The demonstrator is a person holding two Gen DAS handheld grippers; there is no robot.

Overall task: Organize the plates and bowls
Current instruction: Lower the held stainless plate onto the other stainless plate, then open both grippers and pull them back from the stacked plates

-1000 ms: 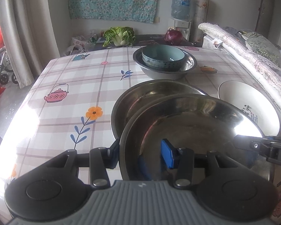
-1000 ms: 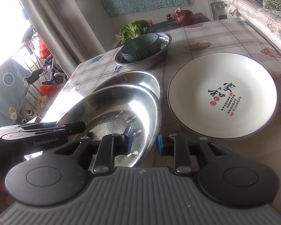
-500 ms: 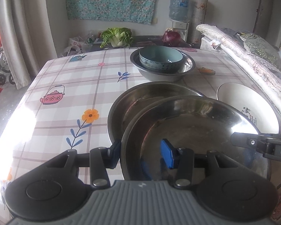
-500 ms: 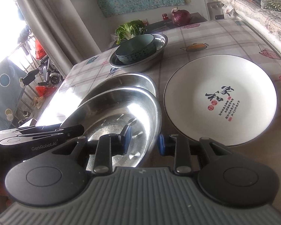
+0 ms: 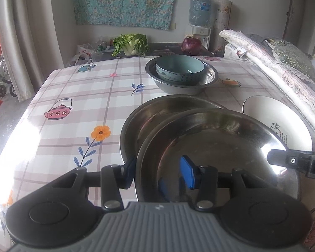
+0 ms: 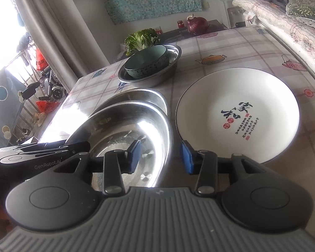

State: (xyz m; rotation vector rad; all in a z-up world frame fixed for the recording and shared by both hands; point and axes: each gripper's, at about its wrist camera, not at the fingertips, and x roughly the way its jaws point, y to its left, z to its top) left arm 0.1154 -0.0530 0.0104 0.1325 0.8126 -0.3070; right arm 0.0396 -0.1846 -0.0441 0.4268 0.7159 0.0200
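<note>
Both tongs, left [image 5: 159, 171] and right [image 6: 160, 155], grip the near steel plate [image 5: 220, 147] by opposite rims, tilted above the second steel plate [image 5: 157, 113] on the surface [image 5: 73, 96]. It sits slightly higher than before.

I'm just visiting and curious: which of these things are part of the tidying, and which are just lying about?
Job: near steel plate, steel plate under it, white plate, blue bowl in steel basin.
Lying about: cabbage, onion, water jug, blankets.
</note>
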